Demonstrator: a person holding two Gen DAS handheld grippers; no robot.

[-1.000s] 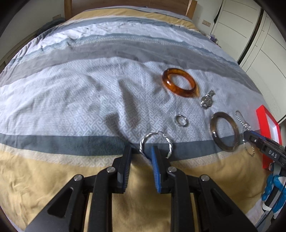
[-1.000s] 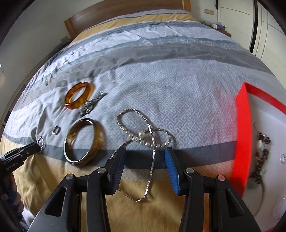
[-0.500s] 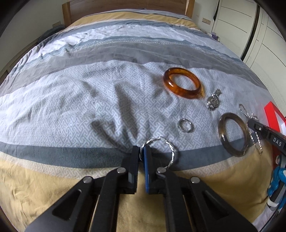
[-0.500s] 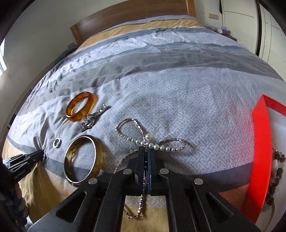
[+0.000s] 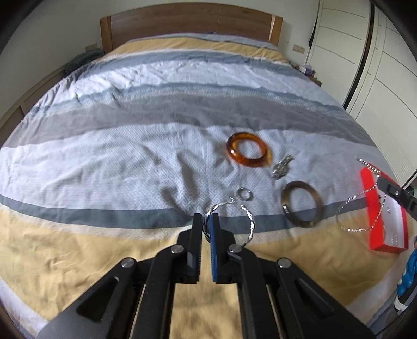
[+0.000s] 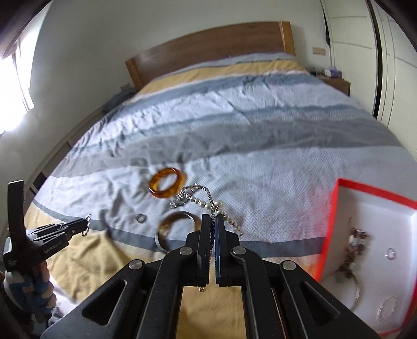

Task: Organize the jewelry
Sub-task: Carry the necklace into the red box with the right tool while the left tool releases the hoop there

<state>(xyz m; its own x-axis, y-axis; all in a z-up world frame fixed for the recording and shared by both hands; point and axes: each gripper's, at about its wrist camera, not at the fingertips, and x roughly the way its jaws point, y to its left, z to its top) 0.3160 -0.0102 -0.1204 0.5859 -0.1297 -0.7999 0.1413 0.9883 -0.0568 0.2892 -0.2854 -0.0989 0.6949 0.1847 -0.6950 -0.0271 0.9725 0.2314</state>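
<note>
1. We are working over a bed with a striped grey, white and yellow duvet and a wooden headboard, white wardrobes along the right wall.
2. Some sorting looks done: the red box, at the bed's right edge, already holds a dark beaded piece, a small ring and what look like 2 thin hoops on its white lining.
3. Both tools are loaded now. Our left gripper is pinched tight on a twisted silver bangle, which seems lifted near the bed's front edge.
4. Our right gripper is clamped on a pearl-and-chain necklace, which dangles clear of the duvet beside the red box.
5. We judge the task partway through: these 2 pieces need dropping into the box.
6. 4 items are left on the duvet: an amber bangle, a silver brooch-like piece, a small silver ring and a brown bangle.
7. Nothing blocks the path to the box, though the hanging chain could snag on its rim.
</note>
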